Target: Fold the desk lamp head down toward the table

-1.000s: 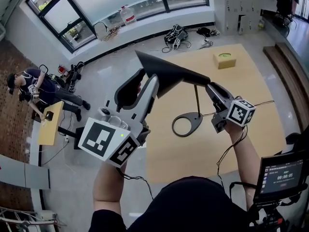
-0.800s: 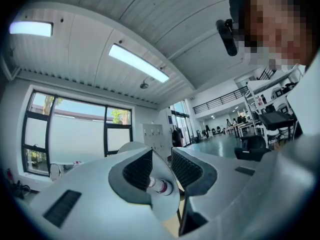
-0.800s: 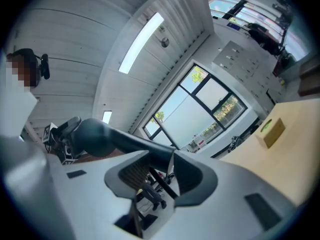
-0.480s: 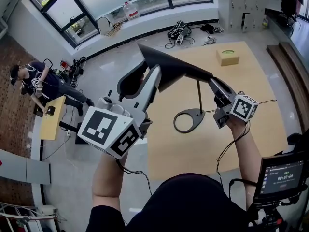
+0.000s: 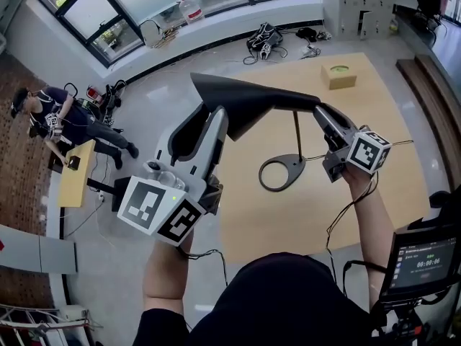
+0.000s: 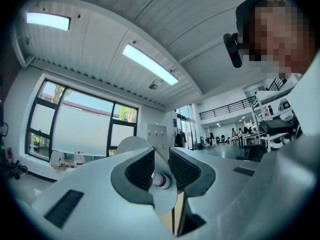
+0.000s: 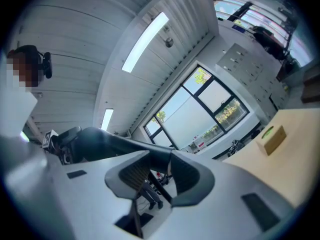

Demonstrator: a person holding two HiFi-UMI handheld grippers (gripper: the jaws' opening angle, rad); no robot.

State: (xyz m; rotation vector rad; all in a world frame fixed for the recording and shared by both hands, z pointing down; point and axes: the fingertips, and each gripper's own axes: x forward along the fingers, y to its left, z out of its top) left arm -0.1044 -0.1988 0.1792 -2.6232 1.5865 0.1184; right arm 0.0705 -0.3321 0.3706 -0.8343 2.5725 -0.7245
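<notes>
Just now closes left gripper (image 6: 161,171) jaws onto the rim of the black cone-shaped lamp head (image 5: 248,99); clamps its narrow end in right gripper (image 7: 159,176) jaws. Sits high above the tan surface (image 5: 302,218), seemingly ready for folding.

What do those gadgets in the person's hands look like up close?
The left tool and right tool are pale grey, tapering, with dark ribbed pads inside. Each carries a cube of black-and-white square markers and trails a thin black cable. The person wears a black top.
</notes>
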